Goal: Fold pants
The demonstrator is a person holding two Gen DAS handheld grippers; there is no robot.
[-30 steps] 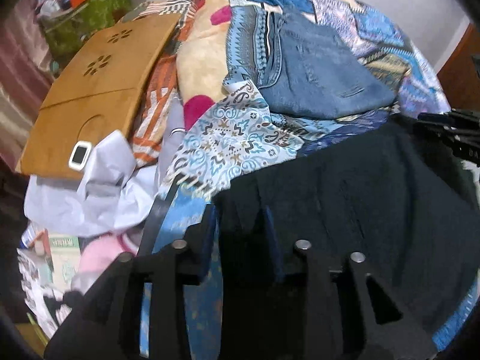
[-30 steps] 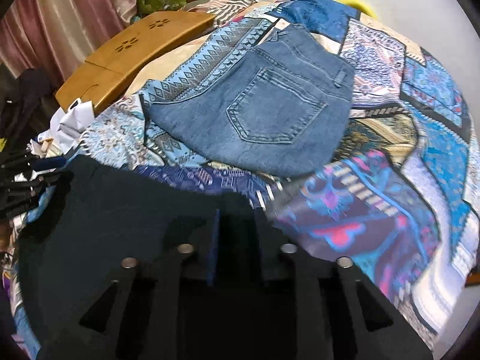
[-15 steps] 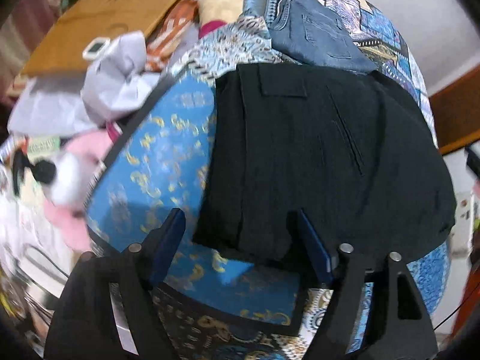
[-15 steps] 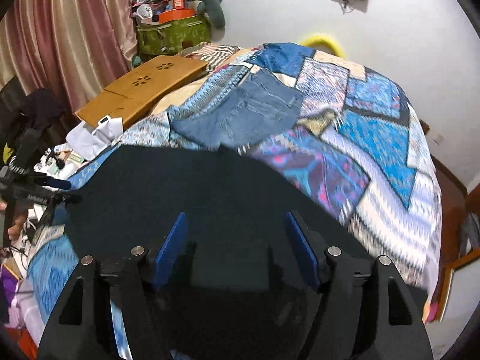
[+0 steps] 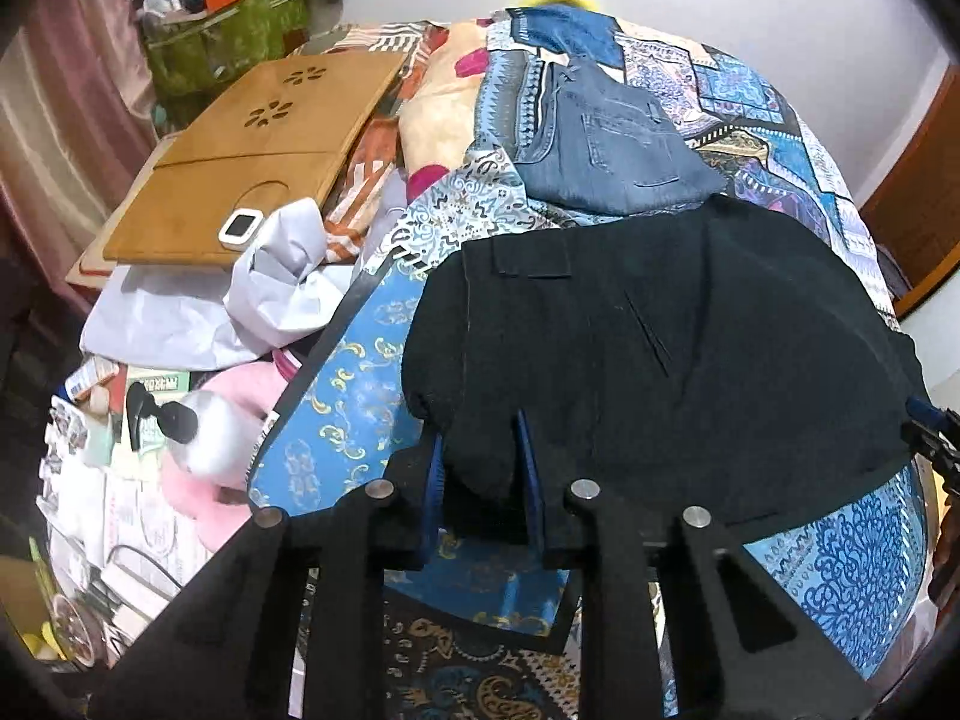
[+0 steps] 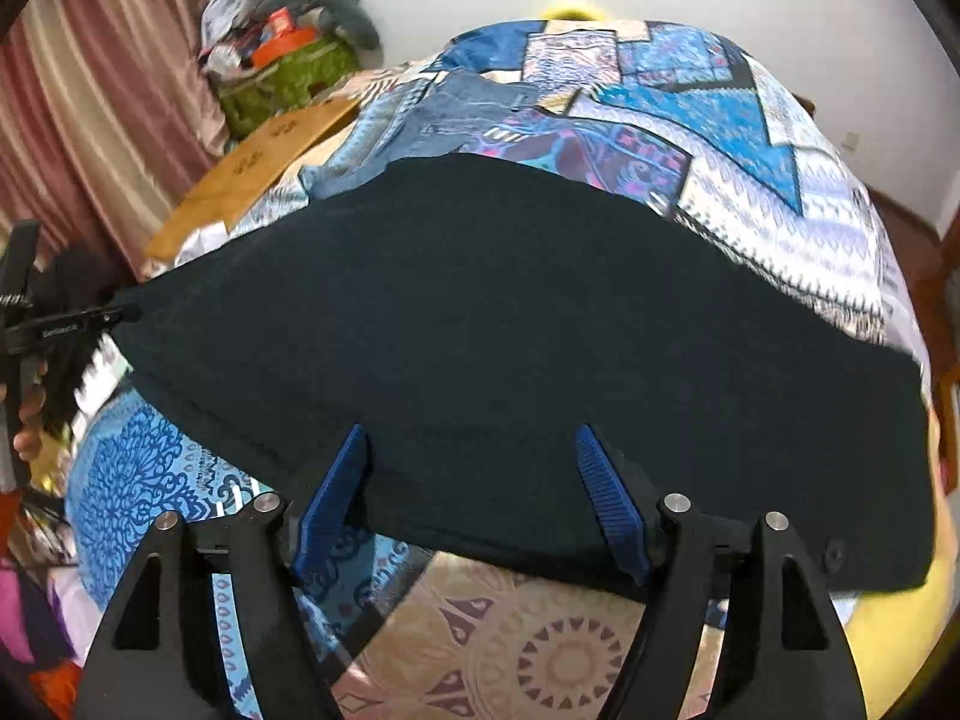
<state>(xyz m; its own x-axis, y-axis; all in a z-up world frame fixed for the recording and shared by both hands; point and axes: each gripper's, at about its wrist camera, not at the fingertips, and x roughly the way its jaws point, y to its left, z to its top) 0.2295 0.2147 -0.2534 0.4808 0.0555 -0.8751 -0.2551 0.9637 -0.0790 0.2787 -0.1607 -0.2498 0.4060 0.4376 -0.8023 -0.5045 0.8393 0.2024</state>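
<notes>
Left tool clamped on the black pants, pinning the near edge. Right tool spread apart over it, likely regripping.

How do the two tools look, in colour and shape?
Both the left tool and the right tool have black angular plastic arms with triangular cut-outs and round silver pins. Their fingers carry blue ribbed pads. No cables or sleeves show.
</notes>
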